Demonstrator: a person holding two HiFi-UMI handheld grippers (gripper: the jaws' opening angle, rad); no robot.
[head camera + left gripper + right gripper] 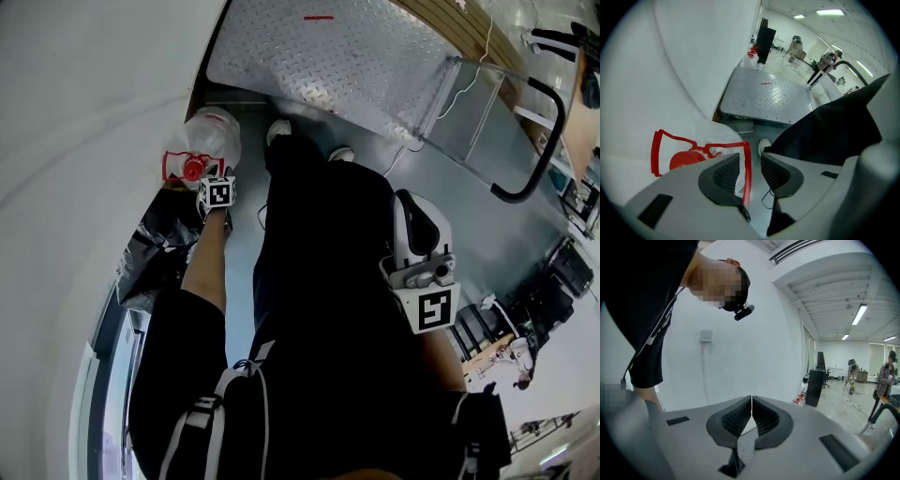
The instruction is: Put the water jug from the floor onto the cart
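Water jug (pixel 212 133) sits on the floor (pixel 450 197), upper left of the head view, tucked against the wall (pixel 75 141) and just beside the near edge of the cart (pixel 328 56). Not lifted yet, by the look of it. The left tool (pixel 208 180) reaches down to the jug top by the red cap (pixel 192 170).

In the left gripper view the left tool (pixel 751 161) has its jaws part open. One bar of the red handle (pixel 748 168) runs through the gap between the pads (pixel 725 172), and I can't tell whether it touches a pad. Likely lined up this way because the thin handle is the only part narrow enough to pinch; the body is too wide.

Right tool (pixel 417 234) hangs by the person's leg at centre right. In its own view the right tool (pixel 751 404) has jaws pressed together on nothing and faces away from the jug, so it looks idle. The cart deck is bare, ready to take the jug.
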